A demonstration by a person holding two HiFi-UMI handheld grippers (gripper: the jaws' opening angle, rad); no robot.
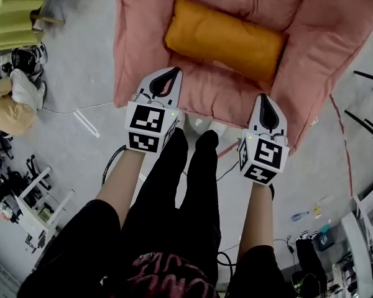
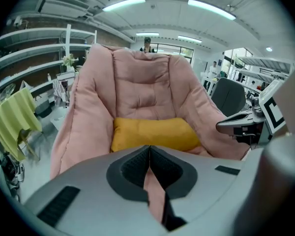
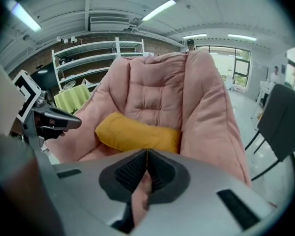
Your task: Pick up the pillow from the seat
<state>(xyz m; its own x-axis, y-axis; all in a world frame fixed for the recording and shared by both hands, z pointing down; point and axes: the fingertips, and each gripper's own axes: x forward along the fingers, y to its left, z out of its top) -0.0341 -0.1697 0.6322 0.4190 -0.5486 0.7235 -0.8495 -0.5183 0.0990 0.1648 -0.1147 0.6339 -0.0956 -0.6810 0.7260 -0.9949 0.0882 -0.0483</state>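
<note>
Left gripper [image 2: 149,147]: jaws closed together, nothing between them. Right gripper [image 3: 146,152]: jaws likewise closed and empty. In the head view both hang short of the front edge of the seat, clear of it, one on either side of the person's black-trousered legs [image 1: 186,185].

Only the head view shows those legs, the white shoes [image 1: 208,126] and a cable [image 1: 112,160] on the grey floor. The left gripper view alone shows a person [image 2: 147,43] standing behind the chair back. The right gripper view alone shows a dark chair [image 3: 280,127] at the right.

Pillow [image 1: 224,39]: mustard-orange, oblong, soft, with rounded corners. It lies flat across the seat of the pink padded armchair [image 1: 143,36], against the foot of the backrest and between the side bolsters, well apart from both grippers.

Count: two grippers, one pillow, one pink armchair, one yellow-green cloth [image 1: 18,11] draped to the left.
</note>
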